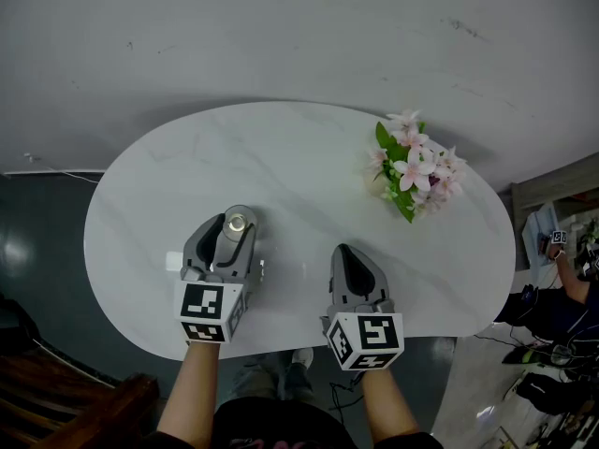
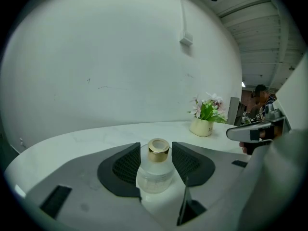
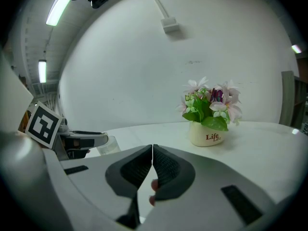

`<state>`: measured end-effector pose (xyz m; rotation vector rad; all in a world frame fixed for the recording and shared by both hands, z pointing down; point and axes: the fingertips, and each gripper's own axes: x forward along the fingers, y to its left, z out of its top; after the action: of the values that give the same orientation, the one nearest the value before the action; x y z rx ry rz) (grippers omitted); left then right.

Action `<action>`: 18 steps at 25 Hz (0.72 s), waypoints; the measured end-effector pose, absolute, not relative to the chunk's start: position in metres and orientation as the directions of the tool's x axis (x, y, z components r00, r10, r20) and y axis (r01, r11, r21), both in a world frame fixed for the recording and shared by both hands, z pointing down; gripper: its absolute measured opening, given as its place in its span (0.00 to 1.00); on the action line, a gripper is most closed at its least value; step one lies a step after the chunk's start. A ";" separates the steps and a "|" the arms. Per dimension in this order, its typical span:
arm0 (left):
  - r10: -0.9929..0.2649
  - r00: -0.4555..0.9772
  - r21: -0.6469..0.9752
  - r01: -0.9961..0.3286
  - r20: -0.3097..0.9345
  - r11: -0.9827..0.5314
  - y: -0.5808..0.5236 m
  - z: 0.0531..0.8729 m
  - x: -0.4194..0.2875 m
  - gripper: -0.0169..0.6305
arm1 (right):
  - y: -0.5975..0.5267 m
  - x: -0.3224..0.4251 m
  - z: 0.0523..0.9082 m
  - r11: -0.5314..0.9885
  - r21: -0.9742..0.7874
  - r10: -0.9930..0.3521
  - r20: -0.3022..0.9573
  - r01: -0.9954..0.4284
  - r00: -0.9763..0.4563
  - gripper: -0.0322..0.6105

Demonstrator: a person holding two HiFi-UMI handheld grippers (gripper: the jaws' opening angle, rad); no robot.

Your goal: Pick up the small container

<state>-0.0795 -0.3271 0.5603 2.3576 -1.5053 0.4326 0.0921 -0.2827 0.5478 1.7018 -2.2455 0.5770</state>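
The small container [image 1: 238,222] is a frosted glass bottle [image 2: 155,172] with a gold cap, standing upright on the white marble table [image 1: 281,157]. My left gripper [image 1: 236,226] stands open around it. In the left gripper view the bottle sits between the two dark pads [image 2: 127,165], which lie close beside its body without visibly squeezing it. My right gripper [image 1: 344,253] rests to the right near the table's front edge, its jaws [image 3: 152,150] shut with nothing between them. From the right gripper view, the bottle [image 3: 109,145] shows beside the left gripper [image 3: 82,139].
A small pot of pink flowers [image 1: 412,166] stands at the table's far right. A small white object [image 1: 173,260] lies just left of the left gripper. A wooden piece [image 1: 56,391] sits off the table's front left, and a person [image 1: 571,260] and cables are on the right.
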 end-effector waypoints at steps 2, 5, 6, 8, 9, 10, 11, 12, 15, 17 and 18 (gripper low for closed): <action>-0.823 0.392 0.084 -0.915 0.411 -0.394 -0.328 0.561 -0.081 0.33 | -0.284 0.093 0.549 0.232 -0.152 -0.855 0.439 -0.961 -0.276 0.16; -0.825 0.386 0.056 -0.915 0.412 -0.400 -0.328 0.561 -0.080 0.33 | -0.283 0.092 0.550 0.233 -0.152 -0.853 0.442 -0.960 -0.277 0.16; -0.826 0.385 0.050 -0.915 0.412 -0.401 -0.328 0.561 -0.080 0.33 | -0.283 0.092 0.550 0.234 -0.153 -0.852 0.444 -0.960 -0.278 0.15; -0.828 0.384 0.046 -0.915 0.410 -0.401 -0.328 0.561 -0.080 0.32 | -0.281 0.091 0.551 0.235 -0.153 -0.850 0.446 -0.960 -0.279 0.15; -0.827 0.385 0.043 -0.914 0.410 -0.404 -0.328 0.561 -0.079 0.32 | -0.280 0.092 0.551 0.234 -0.152 -0.850 0.448 -0.960 -0.278 0.15; -0.826 0.388 0.040 -0.912 0.410 -0.409 -0.327 0.561 -0.078 0.32 | -0.279 0.093 0.551 0.233 -0.152 -0.850 0.448 -0.961 -0.277 0.15; -0.824 0.391 0.035 -0.909 0.410 -0.415 -0.327 0.561 -0.077 0.31 | -0.279 0.093 0.552 0.231 -0.151 -0.850 0.449 -0.961 -0.275 0.15; -0.823 0.394 0.031 -0.907 0.410 -0.420 -0.327 0.561 -0.076 0.28 | -0.279 0.094 0.552 0.230 -0.149 -0.850 0.450 -0.962 -0.273 0.16; -0.828 0.391 0.028 -0.909 0.402 -0.416 -0.327 0.561 -0.074 0.26 | -0.279 0.096 0.551 0.228 -0.145 -0.851 0.450 -0.963 -0.270 0.16; -0.832 0.387 0.033 -0.912 0.398 -0.409 -0.328 0.560 -0.074 0.25 | -0.278 0.096 0.551 0.227 -0.144 -0.852 0.449 -0.963 -0.268 0.15; -0.833 0.386 0.035 -0.913 0.396 -0.407 -0.328 0.560 -0.075 0.24 | -0.278 0.096 0.551 0.226 -0.143 -0.852 0.450 -0.964 -0.267 0.16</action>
<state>-0.0748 -0.3277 0.5603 2.3991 -1.5454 0.4675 0.0960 -0.2780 0.5509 1.7021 -2.2265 0.5761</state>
